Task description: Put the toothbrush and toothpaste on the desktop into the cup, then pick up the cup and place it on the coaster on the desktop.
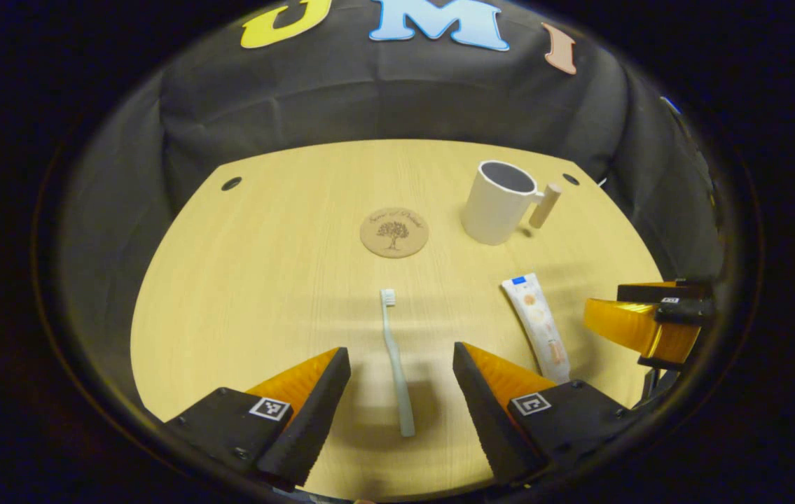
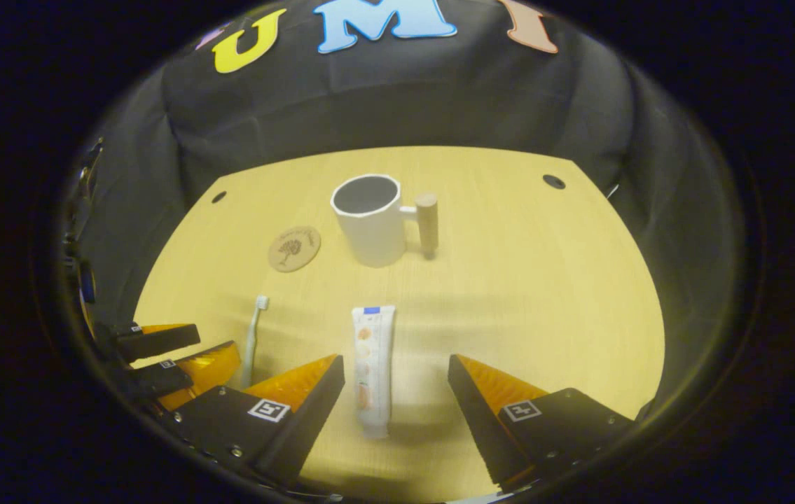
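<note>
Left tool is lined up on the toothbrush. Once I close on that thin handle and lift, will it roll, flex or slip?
The toothbrush lies flat between the open left tool fingers. Its handle looks thin and smooth, so it may twist or slip in the grip. It looks light and probably fairly stiff, so little droop. A grip near the handle's end may let the head tip down.

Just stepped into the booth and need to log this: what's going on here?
Nothing is held yet. The left tool is open over the toothbrush, which lies flat on the desktop. The right tool is open over the toothpaste. The cup stands upright and empty beside the coaster.
</note>
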A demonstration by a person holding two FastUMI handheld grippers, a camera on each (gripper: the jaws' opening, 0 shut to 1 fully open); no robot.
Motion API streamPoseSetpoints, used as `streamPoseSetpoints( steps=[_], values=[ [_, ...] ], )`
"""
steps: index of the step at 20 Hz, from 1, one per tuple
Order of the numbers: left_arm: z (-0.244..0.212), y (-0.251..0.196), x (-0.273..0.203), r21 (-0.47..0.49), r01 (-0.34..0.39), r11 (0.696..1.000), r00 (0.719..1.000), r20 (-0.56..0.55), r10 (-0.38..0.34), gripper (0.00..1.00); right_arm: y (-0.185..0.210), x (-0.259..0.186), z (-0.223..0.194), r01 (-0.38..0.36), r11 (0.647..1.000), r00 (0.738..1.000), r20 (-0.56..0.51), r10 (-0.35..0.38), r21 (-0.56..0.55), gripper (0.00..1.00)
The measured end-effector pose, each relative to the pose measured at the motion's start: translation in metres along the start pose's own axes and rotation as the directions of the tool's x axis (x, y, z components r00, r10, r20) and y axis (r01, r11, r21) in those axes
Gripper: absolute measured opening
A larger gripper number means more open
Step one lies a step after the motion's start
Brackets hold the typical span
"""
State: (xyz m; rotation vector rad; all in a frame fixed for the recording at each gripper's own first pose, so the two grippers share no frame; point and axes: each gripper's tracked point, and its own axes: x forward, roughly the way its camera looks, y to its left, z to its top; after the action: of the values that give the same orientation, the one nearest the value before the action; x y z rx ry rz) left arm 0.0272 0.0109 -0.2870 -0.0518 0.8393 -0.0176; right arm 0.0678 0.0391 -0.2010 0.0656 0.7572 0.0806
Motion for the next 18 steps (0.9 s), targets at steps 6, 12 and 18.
streamPoseSetpoints(
  steps=[6,12,18],
  values=[
    [-0.021,0.002,0.030,-0.037,-0.002,0.999,0.992,-0.124,-0.003,0.99,0.001,0.033,-0.014,0.023,1.000,0.990,-0.140,-0.022,0.005,0.94],
    [-0.036,0.006,0.048,-0.055,-0.021,0.998,0.976,-0.219,0.008,0.99,0.005,0.053,-0.031,0.038,0.999,0.967,-0.253,-0.040,-0.013,0.94],
    [-0.037,0.012,0.048,-0.019,-0.050,0.999,0.965,-0.259,0.044,0.96,0.010,0.065,-0.041,0.079,0.996,0.945,-0.314,-0.091,-0.048,0.93]
  ],
)
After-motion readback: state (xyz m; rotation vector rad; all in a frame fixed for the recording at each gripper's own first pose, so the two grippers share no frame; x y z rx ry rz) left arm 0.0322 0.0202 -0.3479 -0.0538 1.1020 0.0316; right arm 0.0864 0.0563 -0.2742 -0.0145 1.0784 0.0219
